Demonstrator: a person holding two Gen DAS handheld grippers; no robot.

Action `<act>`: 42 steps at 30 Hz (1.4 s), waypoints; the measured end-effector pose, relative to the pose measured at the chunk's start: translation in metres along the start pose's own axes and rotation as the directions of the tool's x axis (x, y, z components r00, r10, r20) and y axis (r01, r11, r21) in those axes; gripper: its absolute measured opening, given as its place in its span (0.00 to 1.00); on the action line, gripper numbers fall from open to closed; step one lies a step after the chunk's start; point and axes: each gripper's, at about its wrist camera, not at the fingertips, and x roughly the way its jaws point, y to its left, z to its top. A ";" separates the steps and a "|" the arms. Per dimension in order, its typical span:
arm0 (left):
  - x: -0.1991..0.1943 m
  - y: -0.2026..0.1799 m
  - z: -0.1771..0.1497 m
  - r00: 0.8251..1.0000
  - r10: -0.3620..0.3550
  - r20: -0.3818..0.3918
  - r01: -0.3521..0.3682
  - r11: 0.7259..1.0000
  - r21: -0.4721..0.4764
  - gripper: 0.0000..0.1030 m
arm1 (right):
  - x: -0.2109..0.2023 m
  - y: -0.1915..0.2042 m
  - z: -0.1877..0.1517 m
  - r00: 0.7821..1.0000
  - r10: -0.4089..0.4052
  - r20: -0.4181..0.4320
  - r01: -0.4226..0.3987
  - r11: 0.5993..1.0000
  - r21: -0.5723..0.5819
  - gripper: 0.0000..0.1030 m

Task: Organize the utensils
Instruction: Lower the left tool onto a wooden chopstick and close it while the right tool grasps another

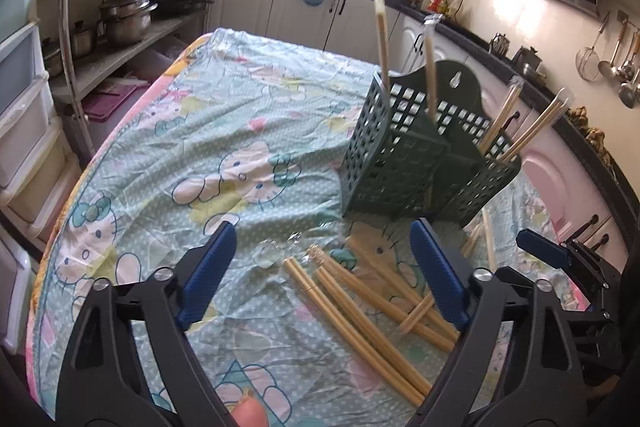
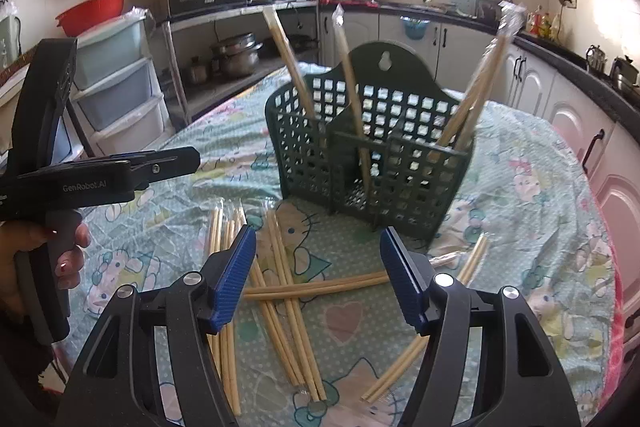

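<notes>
A dark green lattice utensil holder [image 1: 394,163] [image 2: 404,183] stands on the table with several wrapped chopstick pairs [image 1: 382,39] [image 2: 288,59] leaning upright in it. Several more wrapped chopstick pairs [image 1: 360,323] [image 2: 286,291] lie scattered on the cloth in front of it. My left gripper [image 1: 324,267] is open and empty, above the loose chopsticks. My right gripper [image 2: 318,267] is open and empty, also over the loose pile. The right gripper shows in the left wrist view [image 1: 548,251]; the left gripper shows in the right wrist view [image 2: 176,161].
The table wears a patterned cartoon-cat cloth [image 1: 208,131] [image 2: 532,227]. Plastic drawers [image 1: 20,99] [image 2: 116,87] and a shelf with pots [image 1: 124,15] stand to the left. Kitchen cabinets [image 1: 560,179] run along the right.
</notes>
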 end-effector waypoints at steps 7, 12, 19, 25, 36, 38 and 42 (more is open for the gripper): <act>0.019 0.013 -0.006 0.998 0.023 -0.061 -0.025 0.999 -0.022 0.61 | 0.026 0.008 0.001 0.998 0.020 -0.056 -0.021 1.000 -0.016 0.60; 0.033 0.025 -0.012 0.994 0.028 -0.107 -0.033 0.998 -0.047 0.50 | 0.043 0.016 0.002 0.995 0.032 -0.092 -0.036 0.998 -0.044 0.58; 0.049 0.039 -0.017 0.986 0.010 -0.167 -0.025 0.995 -0.092 0.41 | 0.067 0.025 0.006 0.988 0.042 -0.149 -0.053 0.996 -0.070 0.51; 0.061 0.048 -0.016 0.980 -0.018 -0.198 -0.011 0.990 -0.141 0.38 | 0.087 0.030 0.010 0.981 0.030 -0.192 -0.048 0.995 -0.090 0.45; 0.073 0.050 -0.012 0.976 -0.010 -0.218 -0.022 0.989 -0.144 0.31 | 0.120 0.035 0.017 0.959 0.055 -0.278 -0.074 0.996 -0.059 0.37; 0.074 0.051 -0.011 0.975 -0.008 -0.221 -0.025 0.989 -0.143 0.29 | 0.124 0.035 0.017 0.956 0.057 -0.289 -0.075 0.996 -0.053 0.35; 0.074 0.054 -0.011 0.975 -0.004 -0.224 -0.028 0.990 -0.141 0.22 | 0.131 0.037 0.017 0.951 0.049 -0.307 -0.068 0.996 -0.051 0.35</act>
